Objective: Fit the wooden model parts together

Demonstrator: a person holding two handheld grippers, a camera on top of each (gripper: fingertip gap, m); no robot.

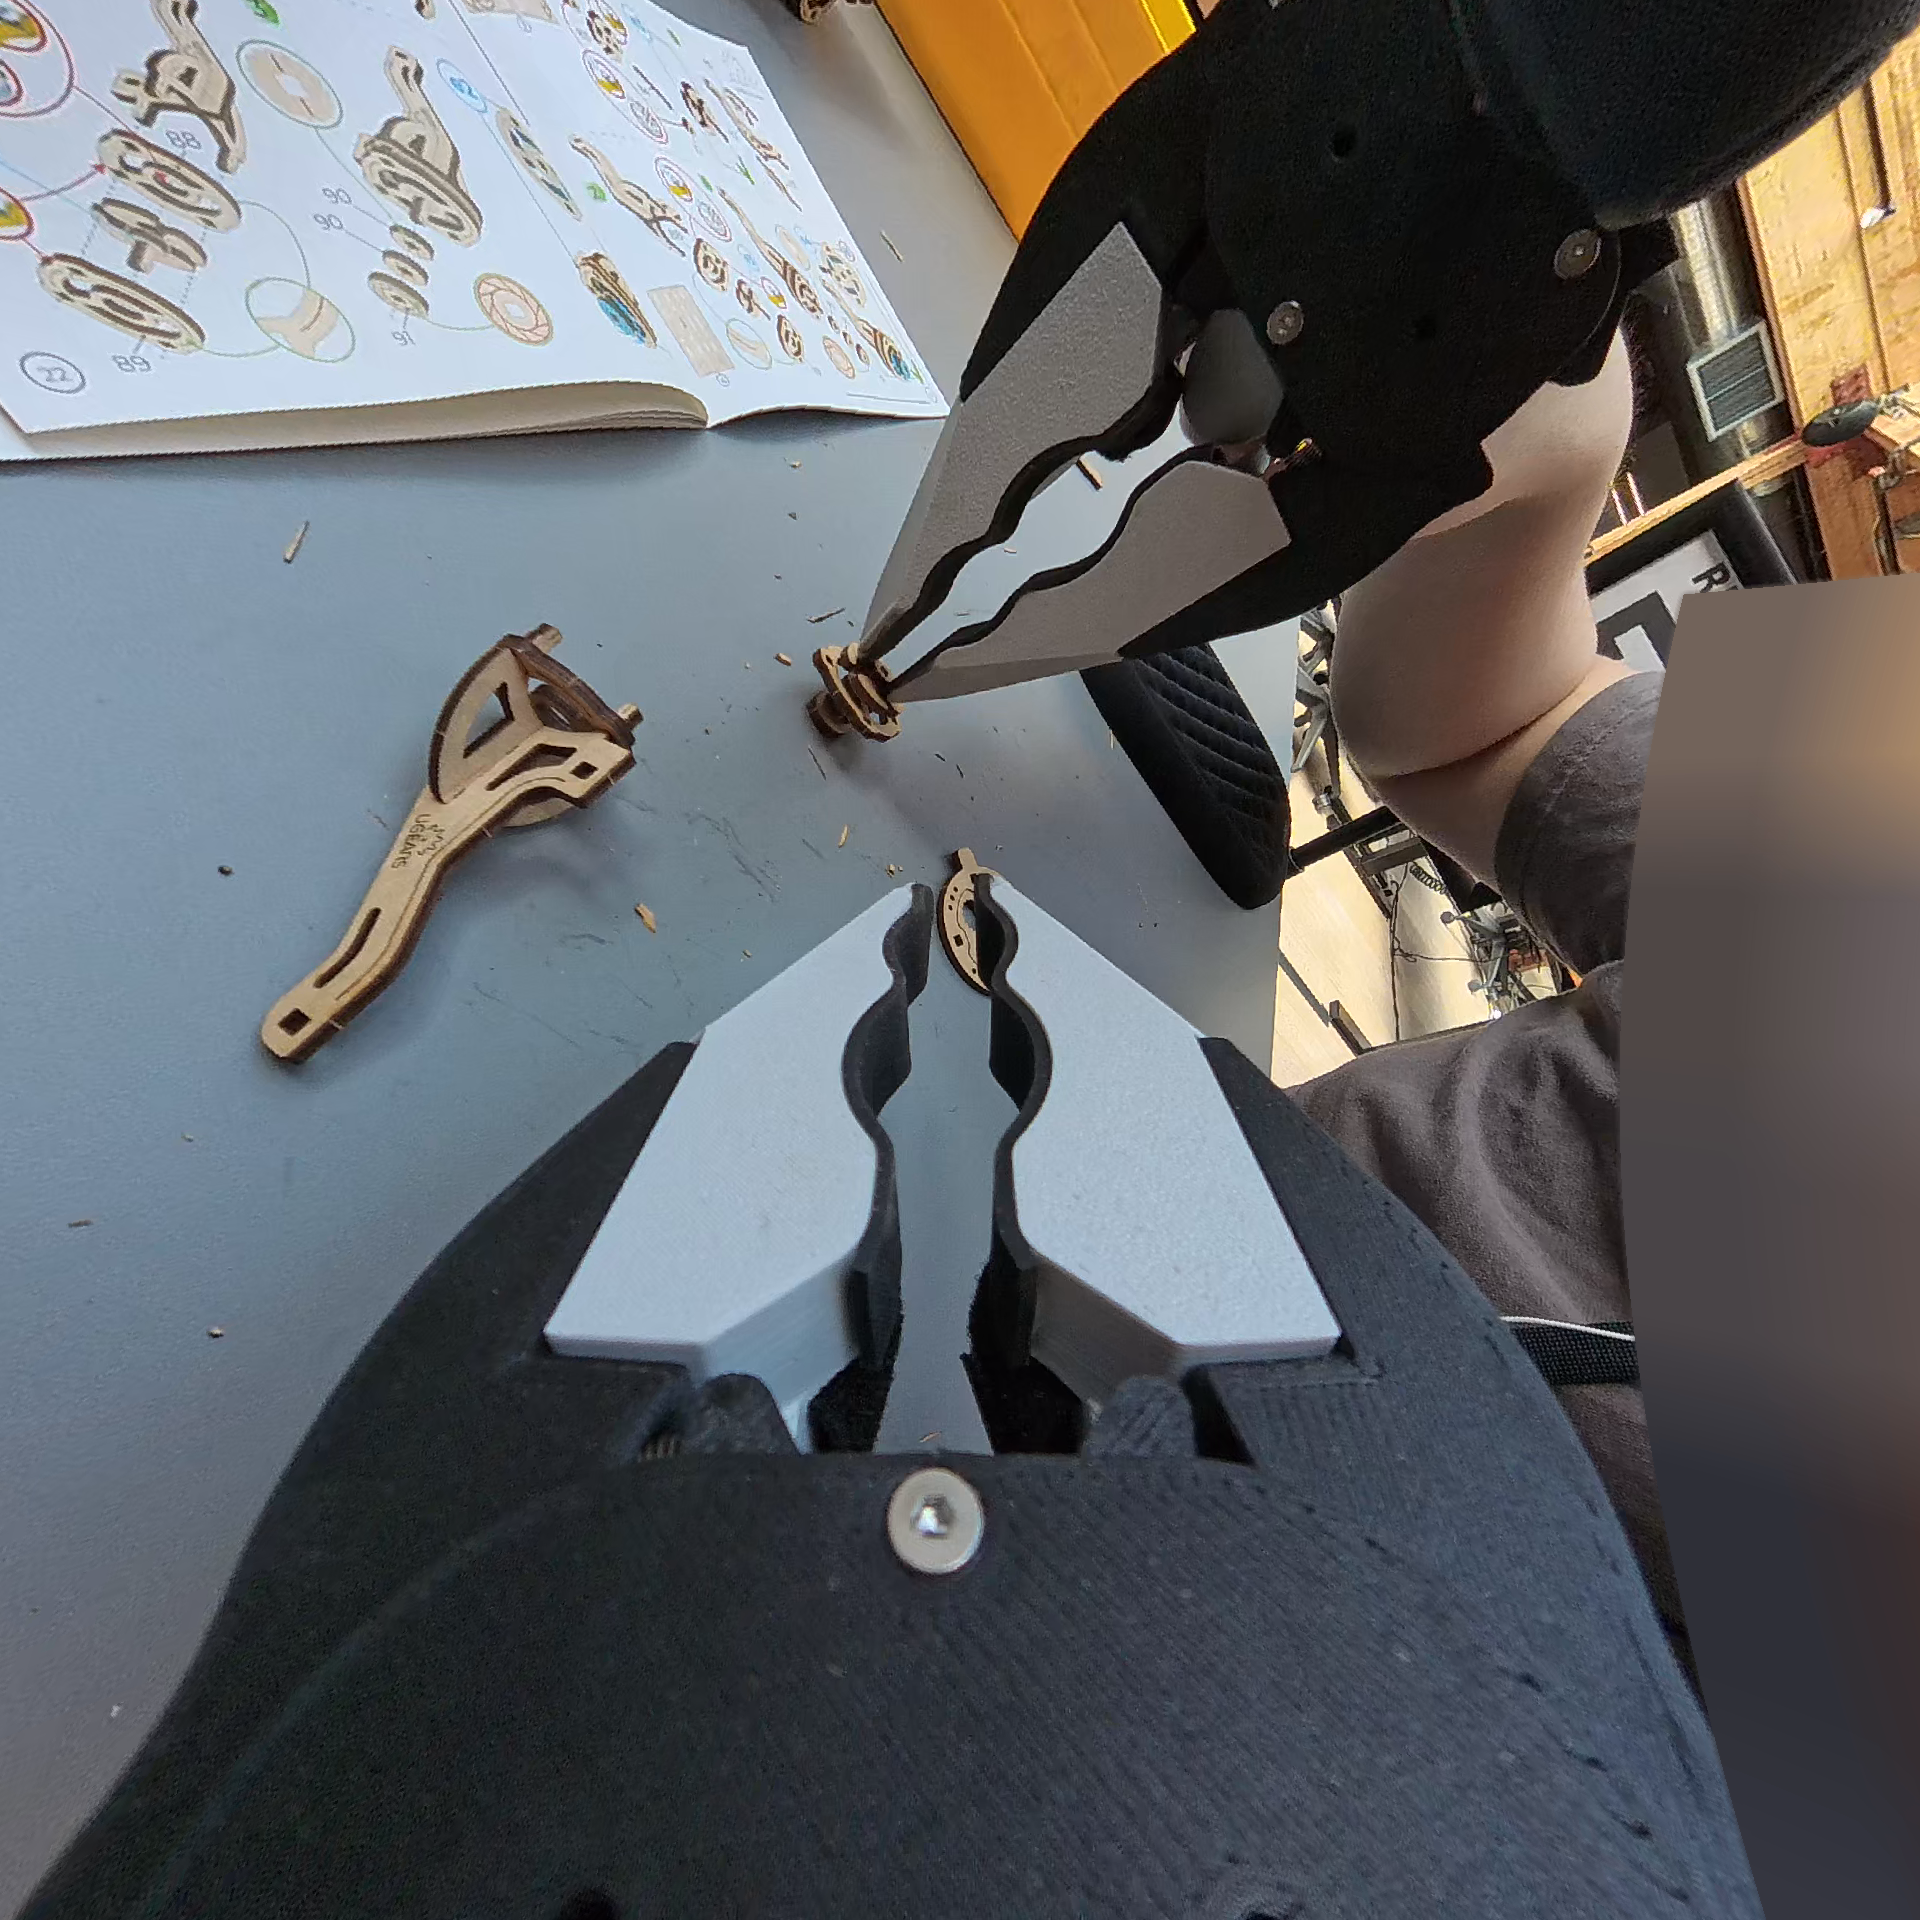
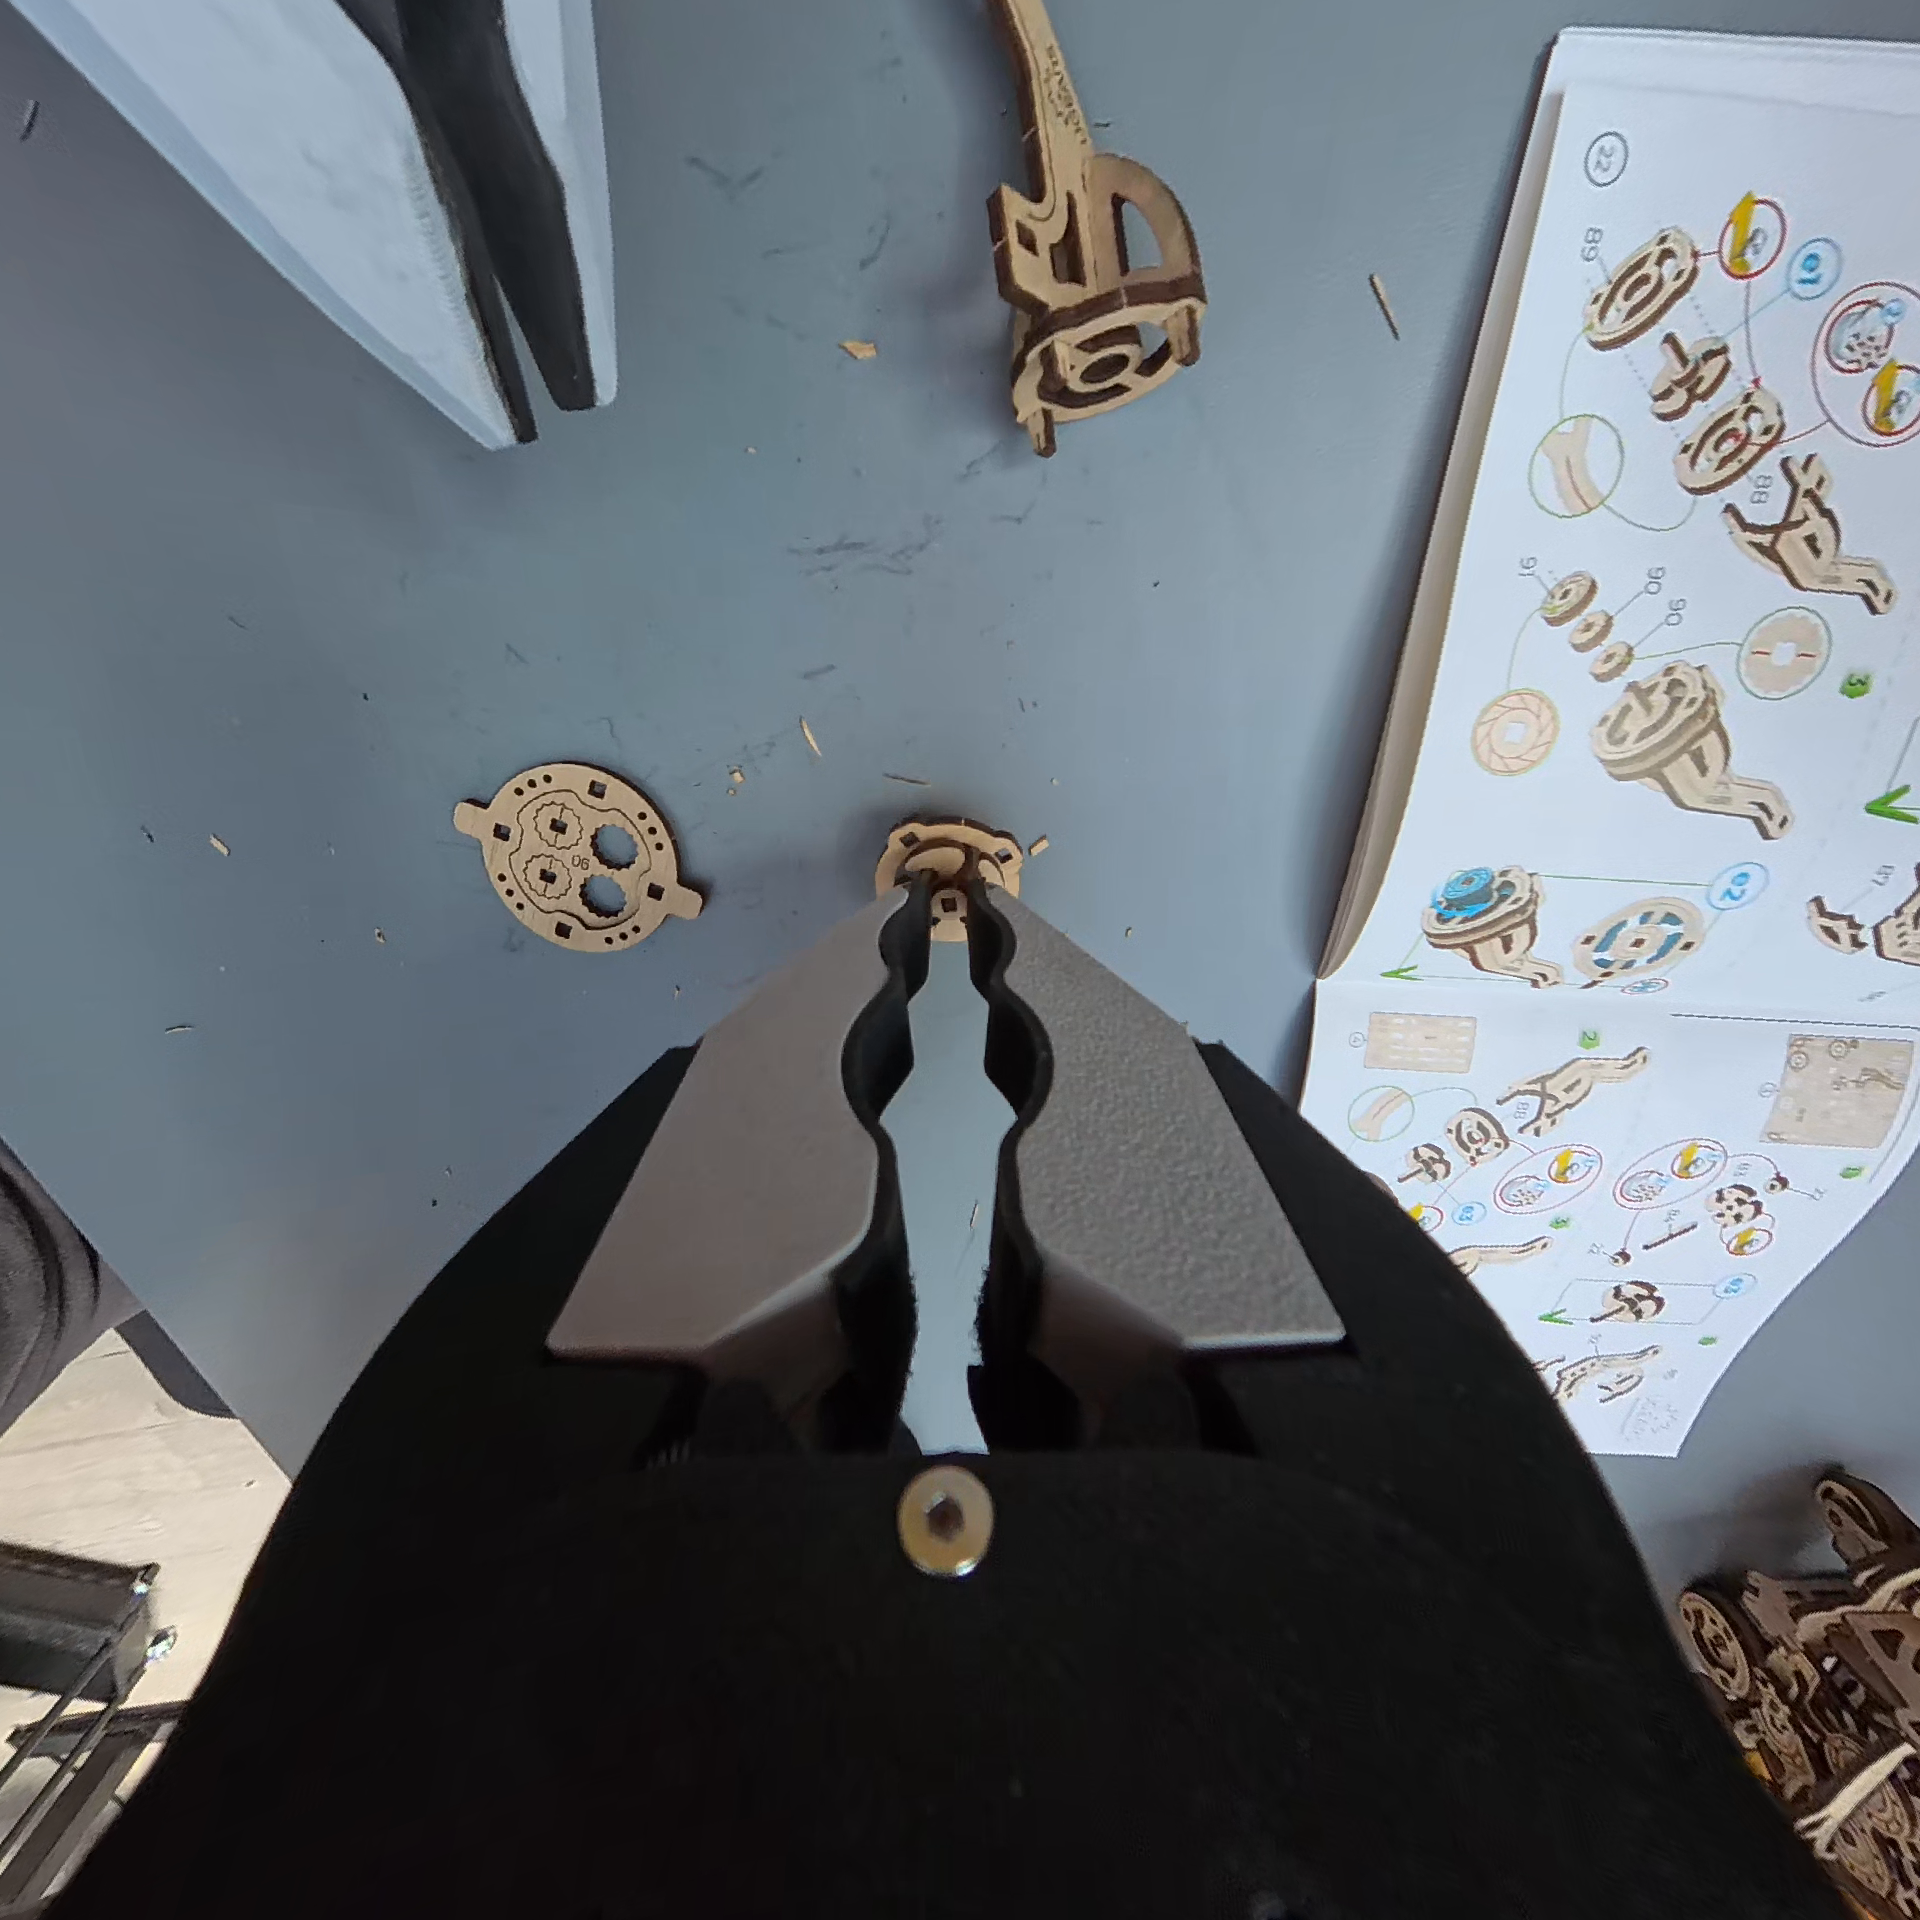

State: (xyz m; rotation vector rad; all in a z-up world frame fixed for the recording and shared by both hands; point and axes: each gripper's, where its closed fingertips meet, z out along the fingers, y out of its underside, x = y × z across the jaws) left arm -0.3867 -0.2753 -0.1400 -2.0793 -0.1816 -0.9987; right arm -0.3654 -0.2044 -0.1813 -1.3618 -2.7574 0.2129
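Observation:
My right gripper (image 2: 948,899) is shut on a small round wooden hub (image 2: 945,868) and holds it down against the grey table (image 2: 520,623). In the left wrist view the same gripper (image 1: 878,660) pinches the hub (image 1: 852,701) from above. My left gripper (image 1: 961,894) is empty, with its jaws a narrow gap apart. It hovers above the table and shows at the top left of the right wrist view (image 2: 551,416). A flat perforated wooden disc (image 2: 577,857) lies on the table left of the hub. Part of it shows between my left fingertips (image 1: 961,920). A handle-shaped wooden assembly (image 1: 488,769) lies farther off (image 2: 1091,291).
An open instruction booklet (image 1: 416,208) lies beyond the parts (image 2: 1662,623). A built wooden model (image 2: 1818,1683) stands at the right wrist view's bottom right. Wood splinters litter the table. A person's arm (image 1: 1475,623) and a black chair (image 1: 1195,769) are at the table edge. It is some 7 centimetres from my right tips to the flat perforated wooden disc (image 2: 577,857).

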